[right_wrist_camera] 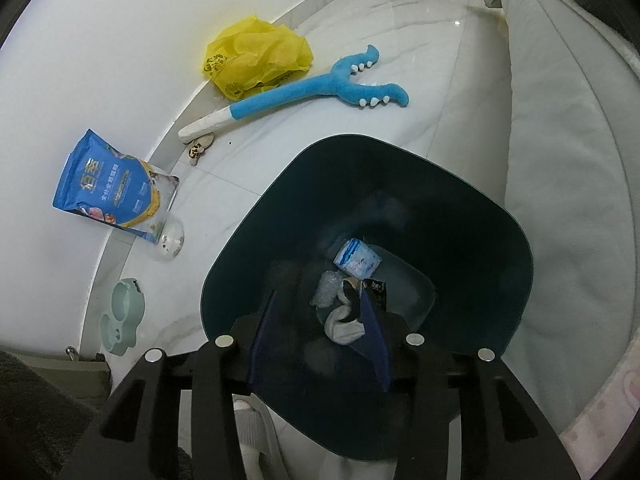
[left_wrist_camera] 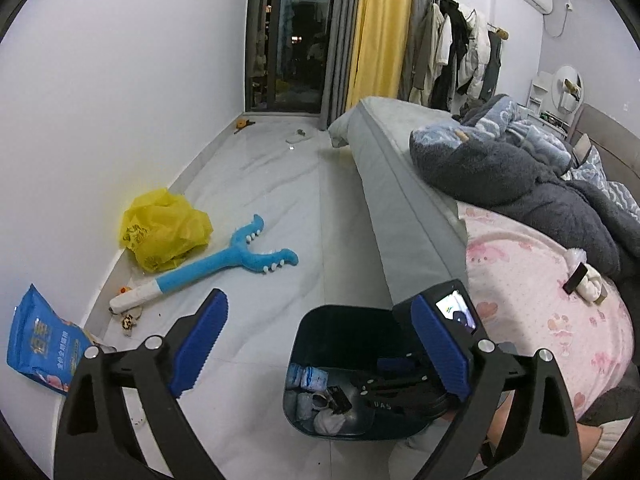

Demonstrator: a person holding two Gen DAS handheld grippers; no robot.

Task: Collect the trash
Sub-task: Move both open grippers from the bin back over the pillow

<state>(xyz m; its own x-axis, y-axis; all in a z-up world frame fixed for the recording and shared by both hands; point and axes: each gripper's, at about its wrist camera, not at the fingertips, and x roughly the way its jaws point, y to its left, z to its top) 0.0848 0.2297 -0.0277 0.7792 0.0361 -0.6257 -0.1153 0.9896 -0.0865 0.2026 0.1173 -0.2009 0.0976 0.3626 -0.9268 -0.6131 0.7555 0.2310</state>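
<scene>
A dark teal trash bin [left_wrist_camera: 316, 332] stands on the floor beside the bed; it also shows in the right wrist view [right_wrist_camera: 480, 232]. Inside lie a blue-white packet [right_wrist_camera: 357, 261], crumpled white paper [right_wrist_camera: 344, 322] and a black wrapper [right_wrist_camera: 376, 292]. My right gripper [right_wrist_camera: 320, 336] is open and empty, its fingers reaching down into the bin; it shows inside the bin in the left wrist view [left_wrist_camera: 400, 384]. My left gripper [left_wrist_camera: 320, 348] is open and empty, held above the bin's near rim. A crumpled yellow plastic bag [left_wrist_camera: 164, 228] lies by the wall.
A blue plush toy [left_wrist_camera: 224, 260] lies on the white floor. A blue pet-food bag [right_wrist_camera: 112, 188] leans on the wall, beside a clear dome [right_wrist_camera: 172, 238] and a green holder [right_wrist_camera: 124, 316]. The bed [left_wrist_camera: 540, 300] with pink sheet and dark blanket is at right.
</scene>
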